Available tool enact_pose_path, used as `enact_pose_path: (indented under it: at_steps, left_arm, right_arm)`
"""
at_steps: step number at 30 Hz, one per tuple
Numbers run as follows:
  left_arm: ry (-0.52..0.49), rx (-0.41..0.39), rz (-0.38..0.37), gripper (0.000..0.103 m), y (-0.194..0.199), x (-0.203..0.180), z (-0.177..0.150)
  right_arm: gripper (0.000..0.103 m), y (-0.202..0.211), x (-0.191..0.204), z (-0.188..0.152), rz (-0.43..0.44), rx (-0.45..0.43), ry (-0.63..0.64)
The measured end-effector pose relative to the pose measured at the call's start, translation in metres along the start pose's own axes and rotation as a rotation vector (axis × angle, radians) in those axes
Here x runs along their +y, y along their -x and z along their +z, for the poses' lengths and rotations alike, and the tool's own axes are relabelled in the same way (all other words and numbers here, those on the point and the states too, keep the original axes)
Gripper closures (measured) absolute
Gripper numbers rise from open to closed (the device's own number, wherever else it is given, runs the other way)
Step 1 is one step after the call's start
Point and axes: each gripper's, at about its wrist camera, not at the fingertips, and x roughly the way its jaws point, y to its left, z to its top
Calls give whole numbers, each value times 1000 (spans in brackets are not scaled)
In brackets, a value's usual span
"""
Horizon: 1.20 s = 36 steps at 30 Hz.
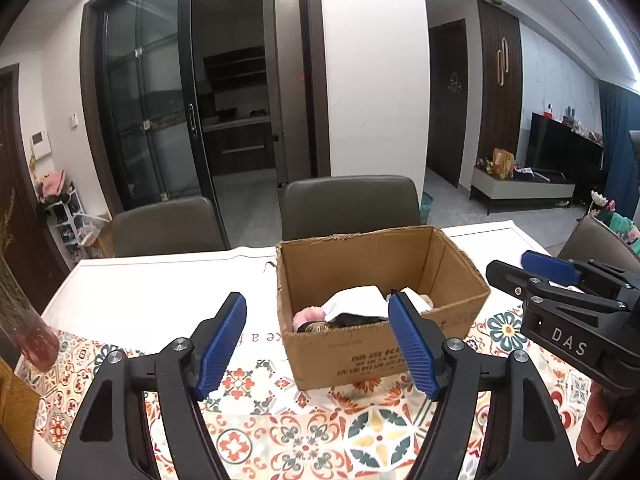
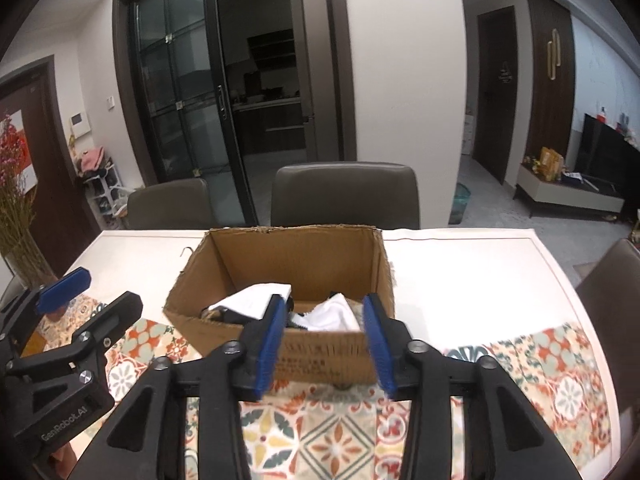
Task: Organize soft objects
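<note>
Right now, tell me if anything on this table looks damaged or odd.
The cardboard box has no top flaps: its rim is torn and ragged, mostly along the back and left edges. The soft items inside lie in a loose heap. Nothing has spilled.

Right gripper [image 2: 326, 344] gapes empty before the cardboard box [image 2: 320, 356] holding white cloths [image 2: 256, 300].

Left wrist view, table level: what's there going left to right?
Vase → left gripper, open → cardboard box holding soft items → right gripper, entering from the right edge.
</note>
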Motion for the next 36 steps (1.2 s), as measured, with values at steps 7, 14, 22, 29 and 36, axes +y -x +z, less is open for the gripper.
enact_pose_path:
  at_steps: [7, 14, 22, 29, 36]
  left_arm:
    - [8, -30, -9, 16, 42, 13, -9]
    - [14, -60, -2, 5, 84, 17, -21]
    - [25, -98, 53, 0, 130, 10, -35]
    - [32, -128, 74, 0, 173, -6, -51]
    - [36, -141, 94, 0, 216, -20, -71]
  right_arm:
    - [44, 44, 15, -17, -54, -25, -11]
    - [38, 80, 19, -31, -61, -43, -34]
    - [38, 119, 14, -49, -61, -67, -30]
    - [38, 164, 10, -66, -65, -106, -13]
    - [29, 203, 4, -87, -64, -131, -1]
